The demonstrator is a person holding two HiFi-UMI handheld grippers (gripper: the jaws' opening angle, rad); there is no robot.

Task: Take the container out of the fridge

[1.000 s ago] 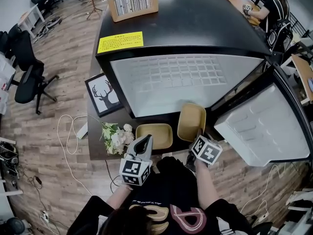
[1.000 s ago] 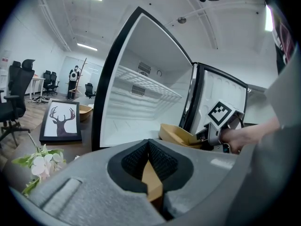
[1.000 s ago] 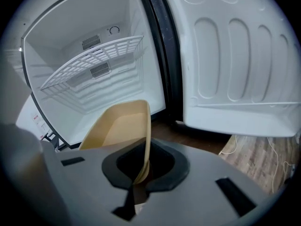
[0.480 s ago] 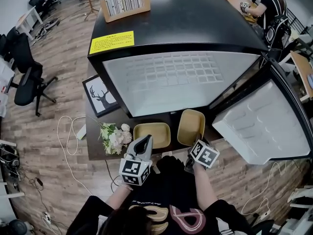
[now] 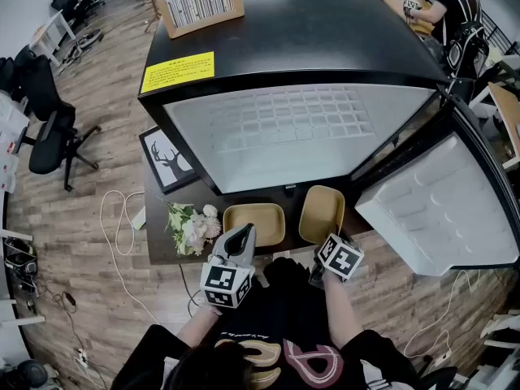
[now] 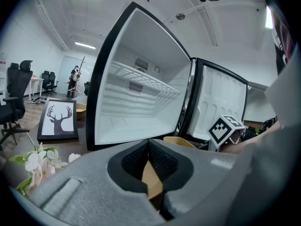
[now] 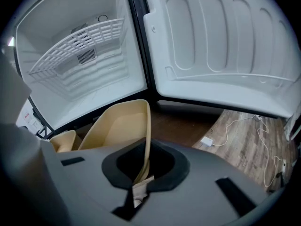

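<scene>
The fridge (image 5: pixel 284 132) stands open. Both containers sit on the table (image 5: pixel 159 232) just near of it. The right gripper (image 7: pixel 143 173) pinches the right container (image 7: pixel 120 124) by its near rim. The left gripper (image 5: pixel 244 236) has its jaws pressed onto the left container's (image 5: pixel 254 222) near rim.

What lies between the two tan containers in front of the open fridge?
Nothing. In the head view, only a bare strip of the dark table separates the left container from the right container.
</scene>
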